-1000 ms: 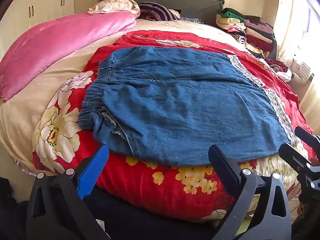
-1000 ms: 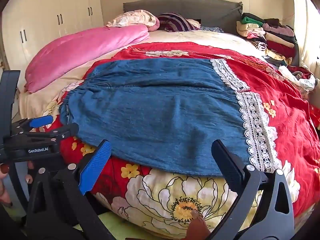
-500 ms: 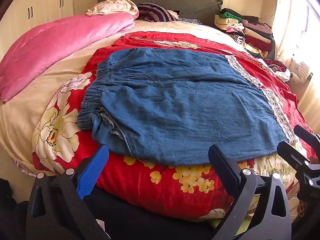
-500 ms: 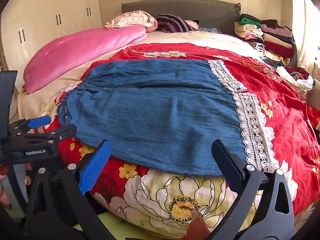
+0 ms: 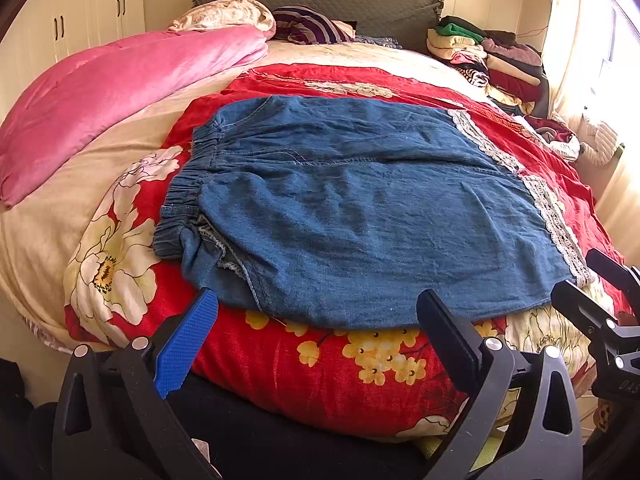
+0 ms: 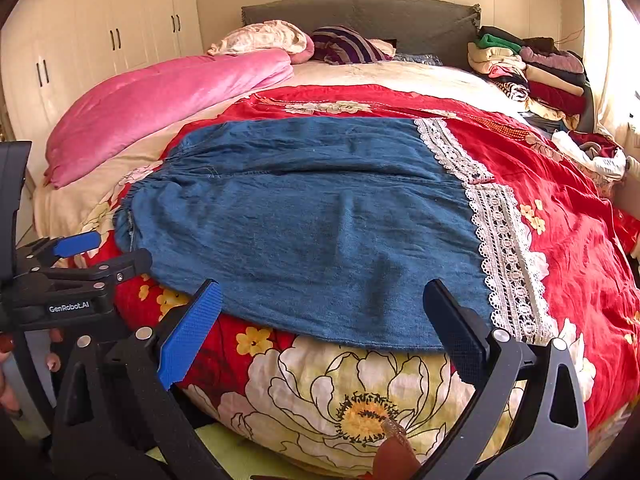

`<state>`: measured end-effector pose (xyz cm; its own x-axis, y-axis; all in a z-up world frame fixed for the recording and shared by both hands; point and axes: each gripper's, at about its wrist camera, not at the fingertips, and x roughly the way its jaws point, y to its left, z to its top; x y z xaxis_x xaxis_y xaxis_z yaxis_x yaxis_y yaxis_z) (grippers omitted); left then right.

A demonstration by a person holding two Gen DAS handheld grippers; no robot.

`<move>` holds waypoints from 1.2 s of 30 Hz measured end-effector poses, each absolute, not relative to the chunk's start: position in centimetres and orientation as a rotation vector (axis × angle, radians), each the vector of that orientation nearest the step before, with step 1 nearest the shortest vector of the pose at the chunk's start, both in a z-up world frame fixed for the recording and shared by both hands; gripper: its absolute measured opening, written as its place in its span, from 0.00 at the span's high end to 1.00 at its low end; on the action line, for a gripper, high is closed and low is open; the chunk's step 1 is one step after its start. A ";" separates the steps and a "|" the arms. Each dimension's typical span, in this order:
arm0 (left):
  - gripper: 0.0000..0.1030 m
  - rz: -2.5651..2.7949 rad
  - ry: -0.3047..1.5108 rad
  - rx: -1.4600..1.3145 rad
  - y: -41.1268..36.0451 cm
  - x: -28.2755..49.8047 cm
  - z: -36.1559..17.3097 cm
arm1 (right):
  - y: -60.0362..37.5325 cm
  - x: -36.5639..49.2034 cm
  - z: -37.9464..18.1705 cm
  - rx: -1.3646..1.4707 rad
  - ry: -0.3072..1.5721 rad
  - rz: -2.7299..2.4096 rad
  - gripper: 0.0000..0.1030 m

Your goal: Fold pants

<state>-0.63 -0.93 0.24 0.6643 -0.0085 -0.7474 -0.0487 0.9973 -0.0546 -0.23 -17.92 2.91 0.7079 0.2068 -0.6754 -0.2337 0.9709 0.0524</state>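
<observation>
Here the blue denim pants (image 5: pixel 360 208) are lying flat across the red floral bedspread (image 5: pixel 328 364), spread sideways on the bed, with the elastic waistband (image 5: pixel 188 184) toward the left and the white lace hem trim (image 6: pixel 504 248) toward the right. One leg is lying beside the other, a seam line running between them, and the near edge of the denim is sitting close to the foot edge of the bed. At the near left corner a bit of the waistband is turning over, showing its inner side.

The left gripper (image 5: pixel 320 344) is hovering just off the near edge of the pants, its blue-padded finger (image 5: pixel 186 344) and its black finger spread wide apart, clasping nothing. The right gripper (image 6: pixel 324 332) is hanging in the same way farther along toward the lace end, jaws spread wide and empty, the denim edge lying between and just beyond its fingertips without touching them. In the right wrist view the left gripper is showing from the side at the far left, with fingertips of a hand (image 6: pixel 8 372) below it.

A pink quilt (image 5: pixel 112 92) is lying along the left side of the bed, well apart from the pants. Near the grey headboard (image 6: pixel 360 16) a striped pillow (image 6: pixel 344 46) is resting, and a stack of folded clothes (image 5: pixel 488 56) is sitting at the far right corner. White wardrobe doors (image 6: pixel 100 44) are standing behind the bed on the left
</observation>
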 end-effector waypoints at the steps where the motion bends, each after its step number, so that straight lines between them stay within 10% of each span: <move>1: 0.04 0.025 0.845 -0.072 -0.9 -0.6 0.2 | -18.0 -0.2 2.9 -0.038 0.745 0.244 0.08; 36: 0.04 0.032 0.851 -0.067 -0.4 0.1 0.3 | -17.8 0.8 2.8 -0.065 0.743 0.260 0.08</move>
